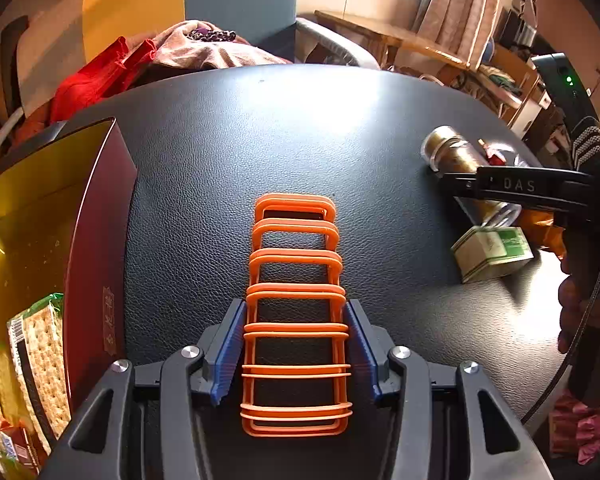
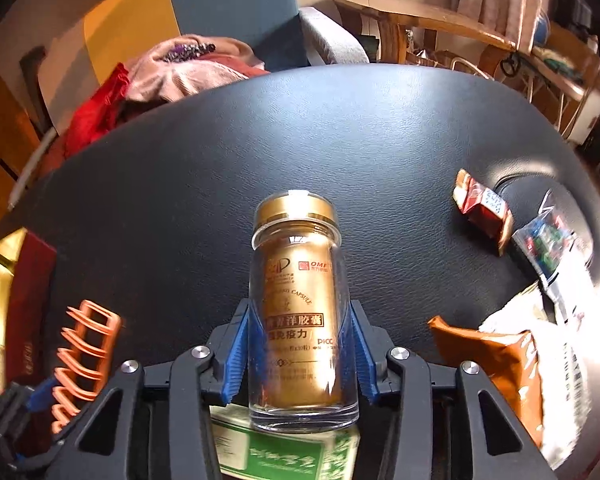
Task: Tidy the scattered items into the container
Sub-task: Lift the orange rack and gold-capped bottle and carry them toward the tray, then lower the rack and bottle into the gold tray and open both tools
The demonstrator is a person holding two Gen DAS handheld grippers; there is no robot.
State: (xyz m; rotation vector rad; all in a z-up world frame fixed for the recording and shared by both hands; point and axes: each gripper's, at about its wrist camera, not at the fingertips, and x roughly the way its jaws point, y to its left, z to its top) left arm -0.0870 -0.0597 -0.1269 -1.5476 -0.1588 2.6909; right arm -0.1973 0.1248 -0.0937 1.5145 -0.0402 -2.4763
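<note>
hiding green box point(image 2: 288, 452): gripped bottle point(image 2: 302, 312)

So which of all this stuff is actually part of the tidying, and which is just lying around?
Part of the job:
- orange rack, in the left gripper
- gold-capped bottle, in the right gripper
- red box, the container
- green-and-white box
- red snack packet
- orange packet

Just lying about:
- clothes pile
- wooden table

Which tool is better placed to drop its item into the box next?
Left. The left tool grips the orange rack right beside the open box; the right tool, gripping the bottle, is farther away.
</note>
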